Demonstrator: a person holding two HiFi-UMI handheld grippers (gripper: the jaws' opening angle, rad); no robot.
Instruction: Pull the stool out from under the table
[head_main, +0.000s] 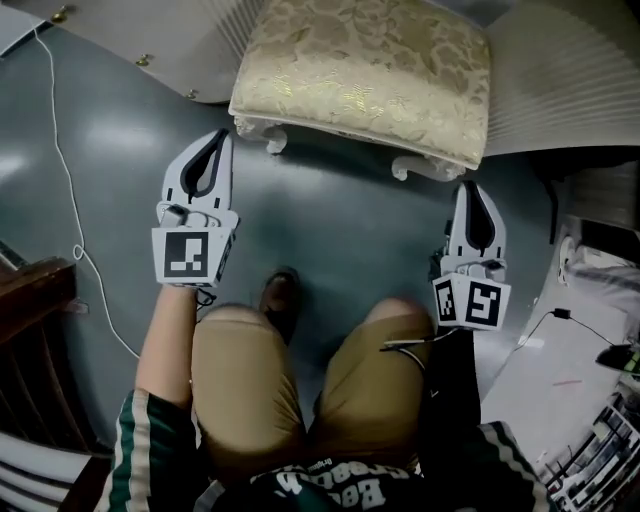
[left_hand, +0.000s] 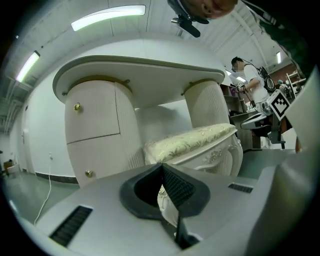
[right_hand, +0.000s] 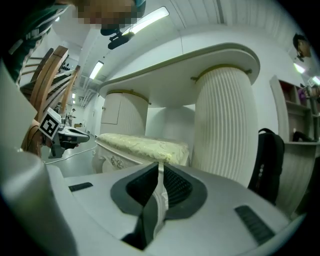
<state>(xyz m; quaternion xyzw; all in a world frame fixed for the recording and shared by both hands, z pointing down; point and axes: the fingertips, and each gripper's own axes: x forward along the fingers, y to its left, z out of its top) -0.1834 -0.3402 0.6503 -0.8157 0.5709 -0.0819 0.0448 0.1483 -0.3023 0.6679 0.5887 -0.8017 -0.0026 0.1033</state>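
The stool (head_main: 365, 70) stands on the floor (head_main: 340, 225) between the two ribbed pedestals (right_hand: 222, 125) of the white table (left_hand: 140, 75), its gold cushion showing almost whole from above and its rear, I'd guess, just under the tabletop's lip. The left gripper (head_main: 220, 140) hangs just short of the near left carved leg with its jaws pressed together on nothing. The right gripper (head_main: 468, 190) sits near the other front corner, jaws a thin crack apart and gripping nothing I can make out. To do this well, I'd say each gripper should take the seat frame or a leg top rather than the soft cushion. Then both should draw back evenly, so the stool slides straight and doesn't swing into a pedestal. The person's feet also need to step clear. The floor is smooth, grey and glossy, so it should slide easily. A white cable (head_main: 60, 170) trails along the left, dark wooden chair frames (head_main: 30, 300) lean nearby, and a black backpack (right_hand: 267, 160) rests by the right pedestal
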